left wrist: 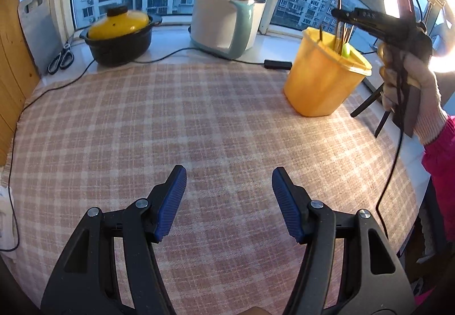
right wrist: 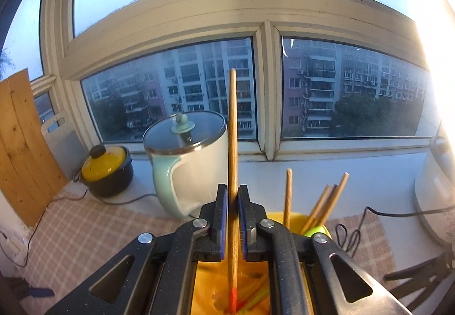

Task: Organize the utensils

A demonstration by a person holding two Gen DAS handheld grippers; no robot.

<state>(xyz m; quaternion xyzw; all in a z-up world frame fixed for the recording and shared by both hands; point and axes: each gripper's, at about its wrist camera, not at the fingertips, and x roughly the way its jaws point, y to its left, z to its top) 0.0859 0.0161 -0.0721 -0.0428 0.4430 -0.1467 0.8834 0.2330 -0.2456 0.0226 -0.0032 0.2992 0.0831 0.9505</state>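
Right wrist view: an upright chopstick [right wrist: 232,127] is clamped by the right gripper [right wrist: 233,218] directly above the yellow holder [right wrist: 216,286] (left gripper [left wrist: 229,201] spread, empty).

holder [left wrist: 324,81] right (chopsticks [right wrist: 321,207] inside) — kettle [left wrist: 224,22] behind
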